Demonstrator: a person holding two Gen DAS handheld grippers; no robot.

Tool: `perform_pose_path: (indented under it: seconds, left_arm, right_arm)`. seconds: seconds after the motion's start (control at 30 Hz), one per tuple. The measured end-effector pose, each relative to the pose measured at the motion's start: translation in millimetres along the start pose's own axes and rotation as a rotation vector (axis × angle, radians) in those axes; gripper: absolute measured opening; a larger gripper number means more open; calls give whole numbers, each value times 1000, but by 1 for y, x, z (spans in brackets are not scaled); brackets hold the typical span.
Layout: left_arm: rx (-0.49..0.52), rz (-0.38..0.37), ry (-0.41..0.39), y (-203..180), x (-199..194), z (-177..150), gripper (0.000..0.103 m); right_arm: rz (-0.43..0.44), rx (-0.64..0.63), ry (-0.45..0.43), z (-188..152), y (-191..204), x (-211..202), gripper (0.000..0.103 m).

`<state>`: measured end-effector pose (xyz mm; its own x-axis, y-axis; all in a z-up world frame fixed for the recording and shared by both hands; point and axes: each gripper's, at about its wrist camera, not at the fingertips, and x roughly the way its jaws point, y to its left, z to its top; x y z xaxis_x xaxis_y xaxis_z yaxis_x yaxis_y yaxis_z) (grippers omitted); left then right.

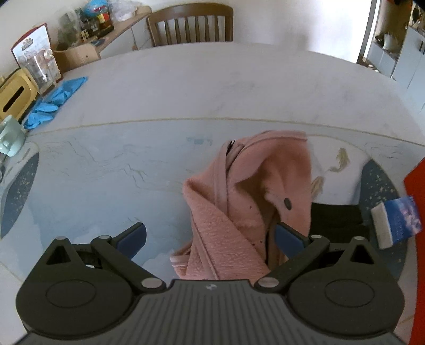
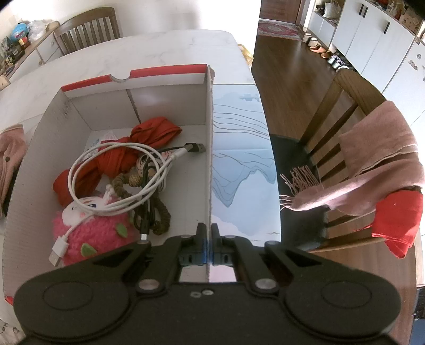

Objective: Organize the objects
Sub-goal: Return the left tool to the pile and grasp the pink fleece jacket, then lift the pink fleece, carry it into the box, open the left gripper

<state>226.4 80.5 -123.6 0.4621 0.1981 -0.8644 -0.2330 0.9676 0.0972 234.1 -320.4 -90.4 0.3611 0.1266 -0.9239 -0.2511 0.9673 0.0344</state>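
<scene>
The right gripper (image 2: 208,233) has its fingers clamped on the box (image 2: 209,148) wall at lower centre, apparently steadying it, while the left gripper (image 1: 209,236), fingers apart, straddles the pink garment (image 1: 247,201) on the bench (image 1: 186,87), seemingly ready to grasp it.

1. I note a white marble-pattern table (image 1: 212,79) filling mid-frame.
2. I see a slatted wooden chair (image 1: 190,25) at top centre, against a pale wall (image 1: 292,21).
3. A cluttered sideboard (image 1: 117,29) occupies the upper left.
4. Dark wood floor (image 2: 287,79) and white cabinets (image 2: 377,45) lie upper right; a second chair (image 2: 342,111) stands right of frame.
5. Bright daylight.
</scene>
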Motion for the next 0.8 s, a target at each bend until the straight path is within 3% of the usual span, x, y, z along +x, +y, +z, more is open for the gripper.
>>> perform_pose_path:
  seconds: [0.2,0.27,0.33,0.4,0.53,0.63,0.8]
  left_arm:
    - [-14,2,15,4,8,-4,101]
    - [-21,-14,17,5,9,-4,93]
    - [-13,-27,24,4,9,-3,78]
    - [2,-28,17,3,10,-2,72]
    - [6,-66,12,1,6,-1,31]
    - [25,-62,10,-3,1,0,22]
    - [31,-76,0,-4,-13,4,19]
  right_arm:
    - [0,-1,0,0,0,0,1]
    - [-1,-2,0,0,0,0,1]
    - [-2,-2,1,0,-1,0,1]
    - [-4,-3,3,0,-1,1,1]
    - [-5,-4,3,0,0,1,1]
    - [-6,-4,3,0,0,1,1]
    - [-5,-4,3,0,0,1,1]
